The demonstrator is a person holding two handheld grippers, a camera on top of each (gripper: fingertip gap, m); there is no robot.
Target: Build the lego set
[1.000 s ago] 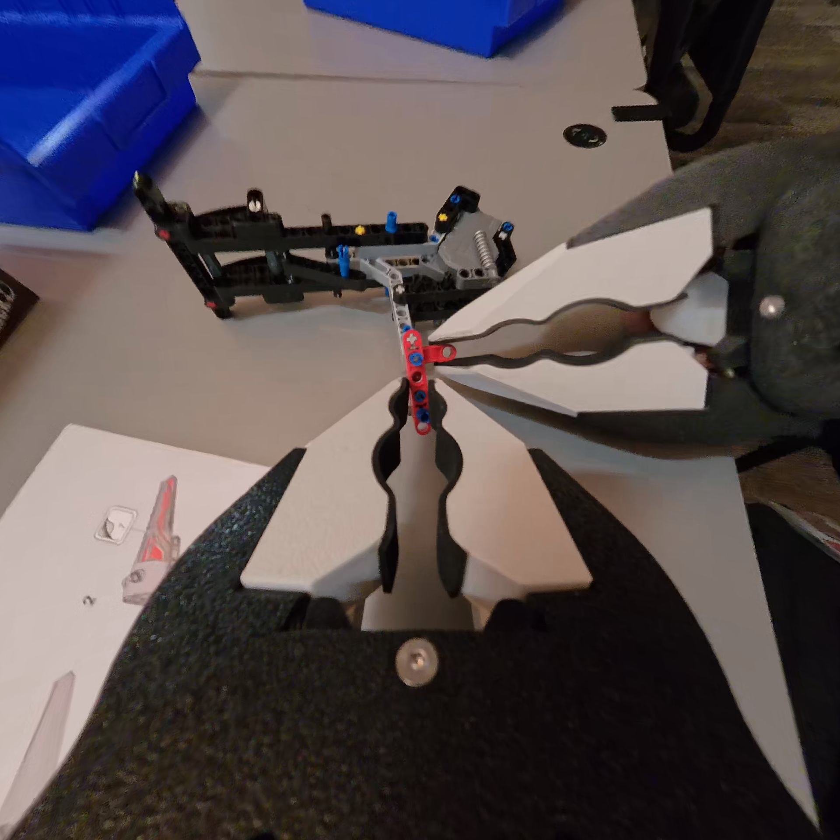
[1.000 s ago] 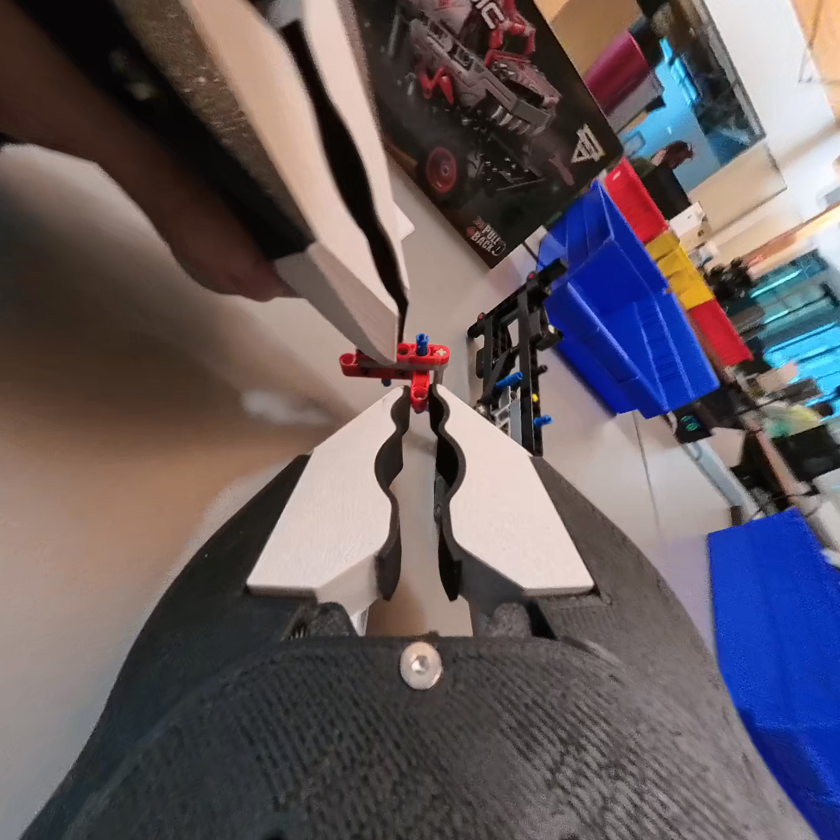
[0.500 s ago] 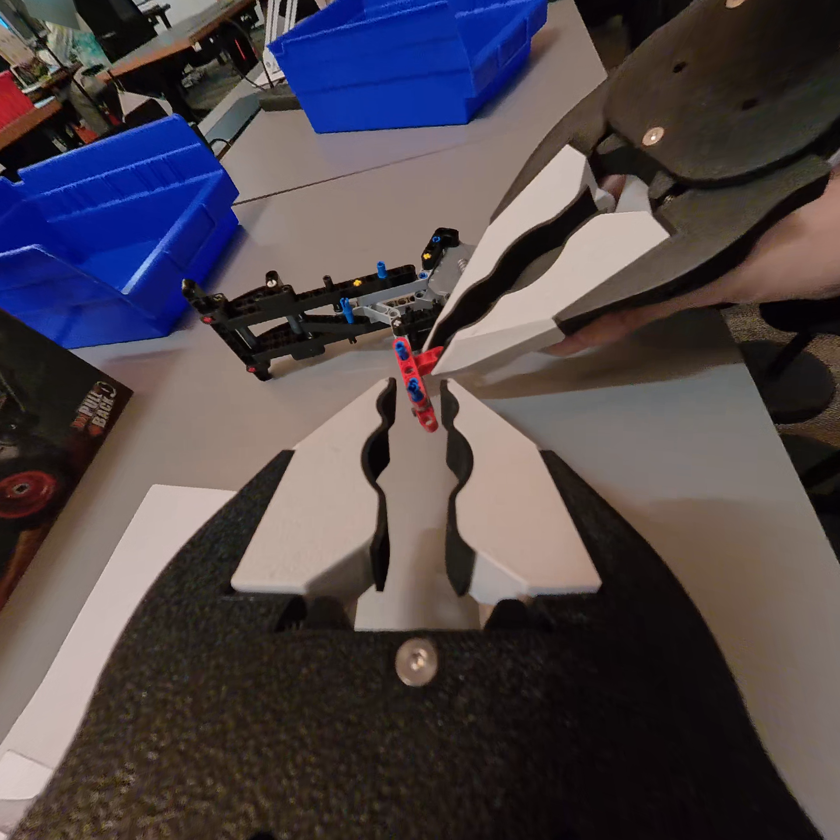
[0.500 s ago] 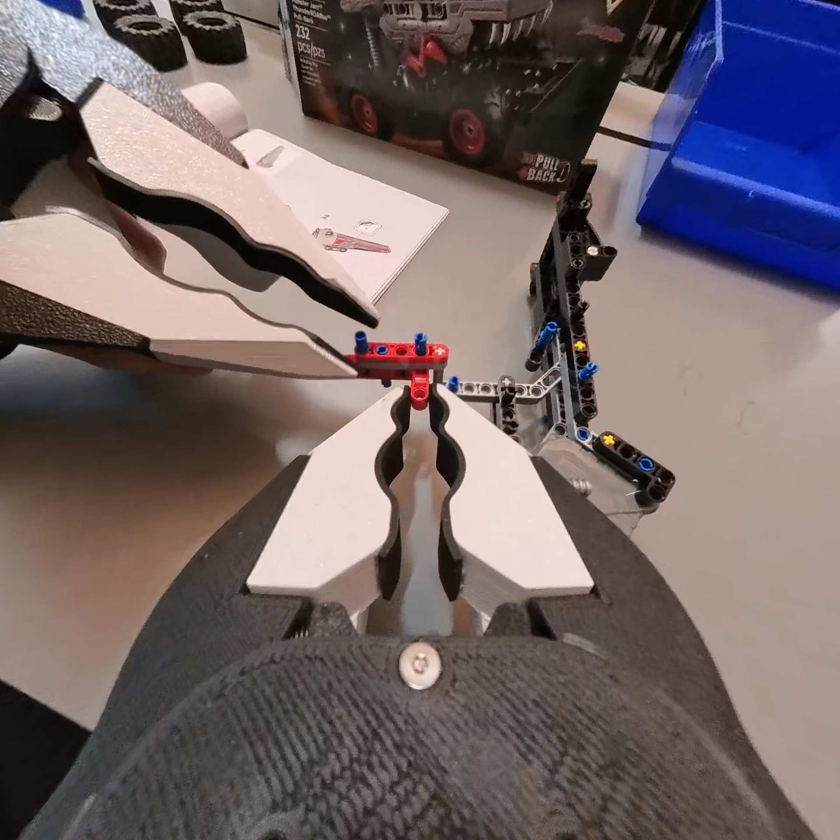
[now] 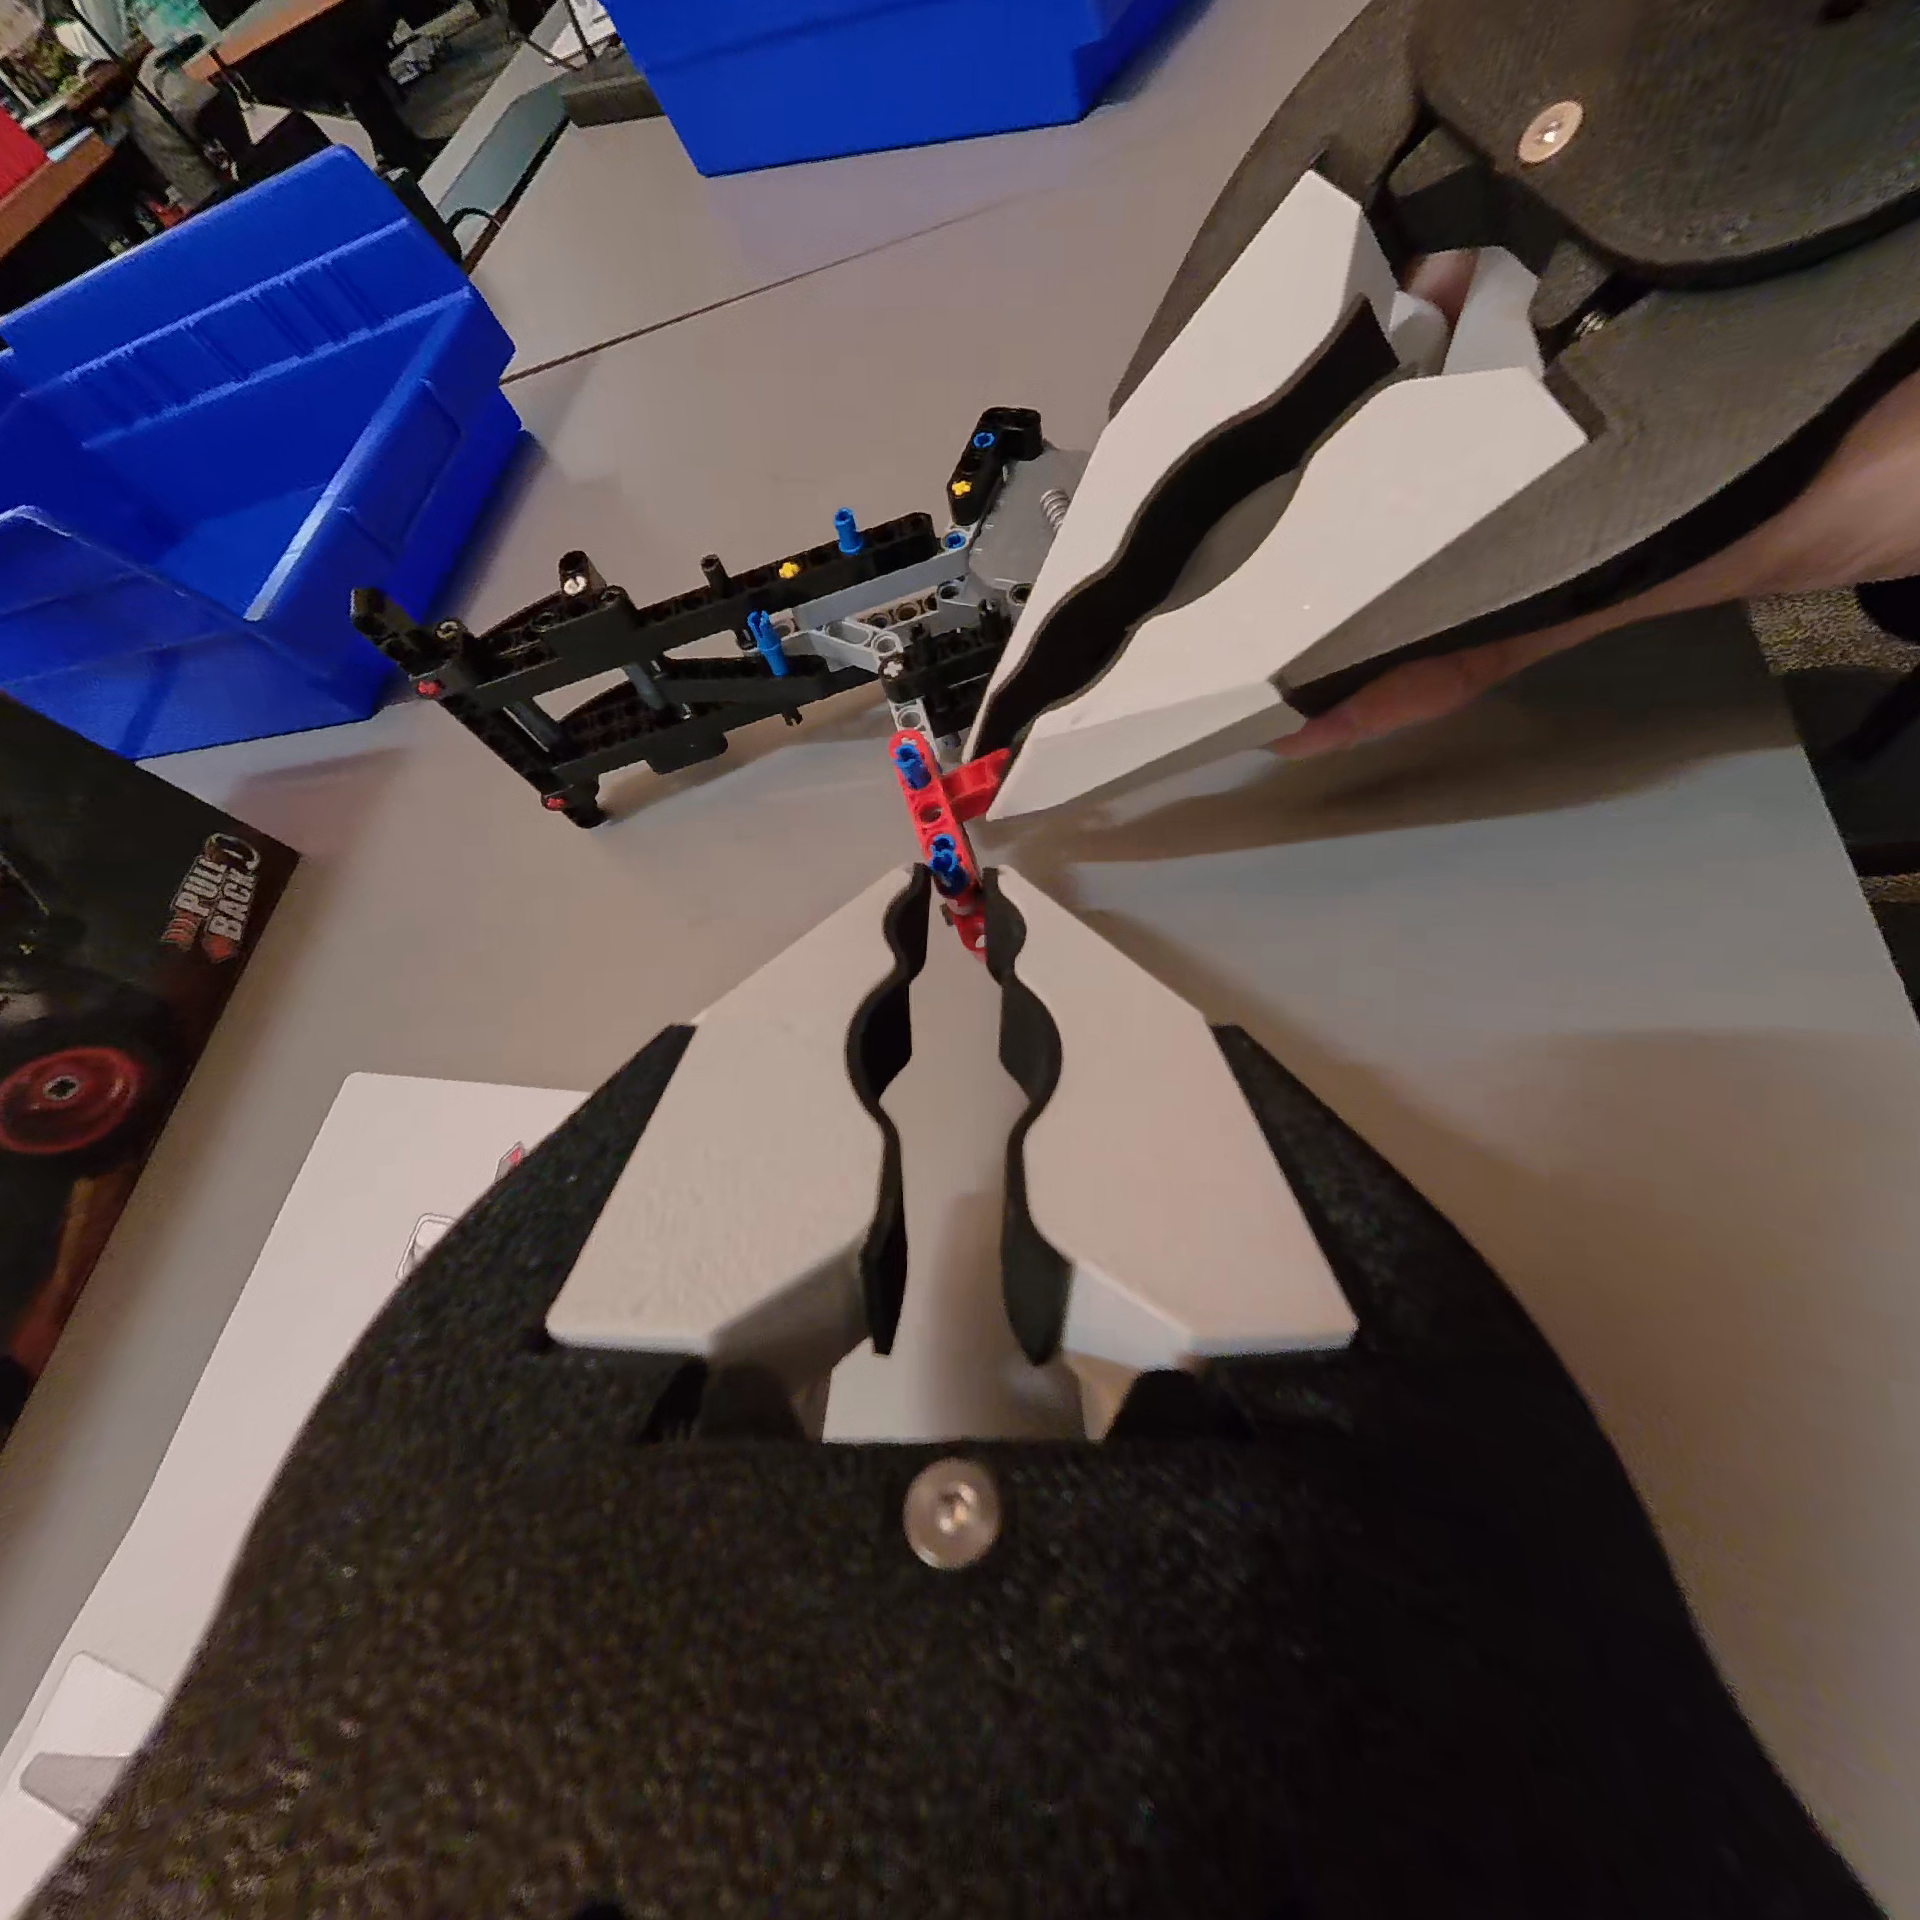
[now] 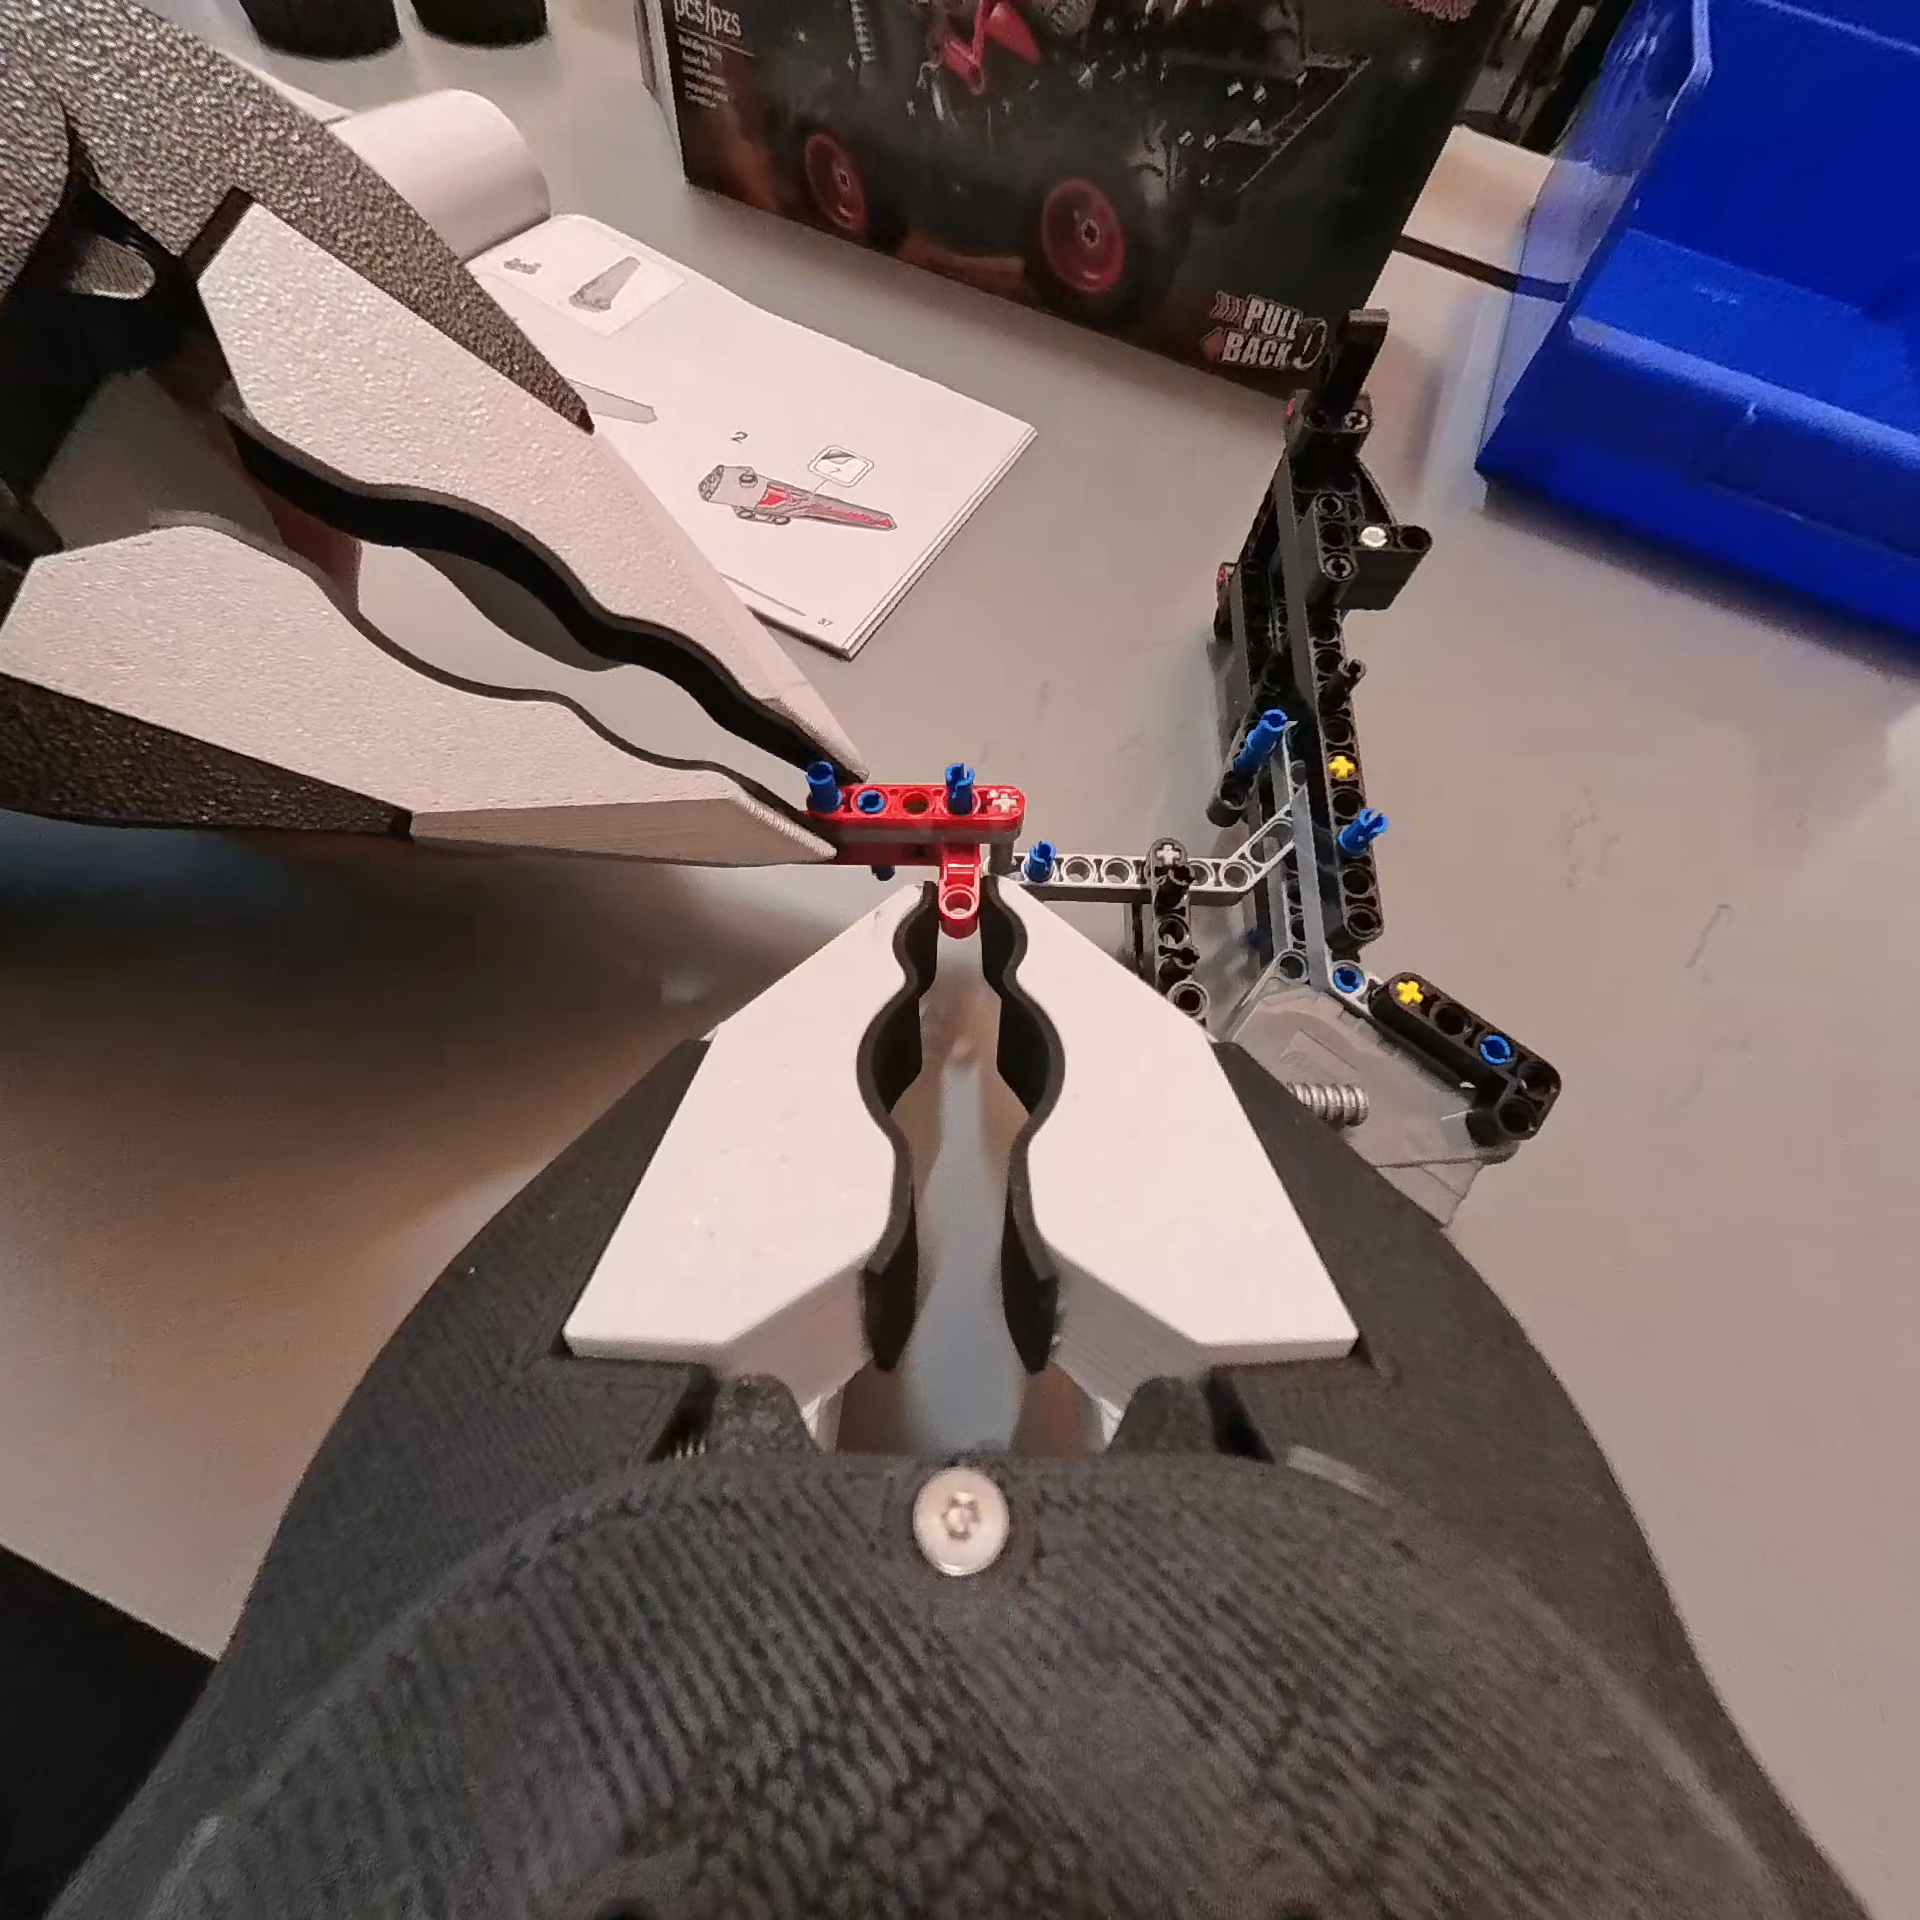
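A red beam (image 5: 928,805) with blue pins is held between both grippers just above the grey table. My left gripper (image 5: 951,885) is shut on one end of it. It also shows in the right wrist view (image 6: 831,816), coming in from the left. My right gripper (image 6: 958,896) is shut on a small red connector (image 6: 958,883) that sticks out of the beam's side (image 6: 914,805). It enters the left wrist view (image 5: 987,795) from the upper right. The black and grey chassis frame (image 5: 675,644) (image 6: 1320,727) stands on the table behind. Its grey beam (image 6: 1112,868) ends beside the red beam; I cannot tell if they touch.
Blue bins (image 5: 260,416) (image 5: 883,83) (image 6: 1745,364) stand beyond the chassis. The set's box (image 5: 104,987) (image 6: 1039,156) and an open instruction booklet (image 5: 364,1247) (image 6: 779,436) lie on the left gripper's side. A hand (image 5: 1455,686) holds the right gripper. The table edge (image 5: 1829,831) is at the right. Less than 4 cm separates the two grippers' tips.
Both grippers kept hold of the red piece while turning and carrying it down towards the table, up to the chassis's grey beam. In the last half second it moved only slightly.
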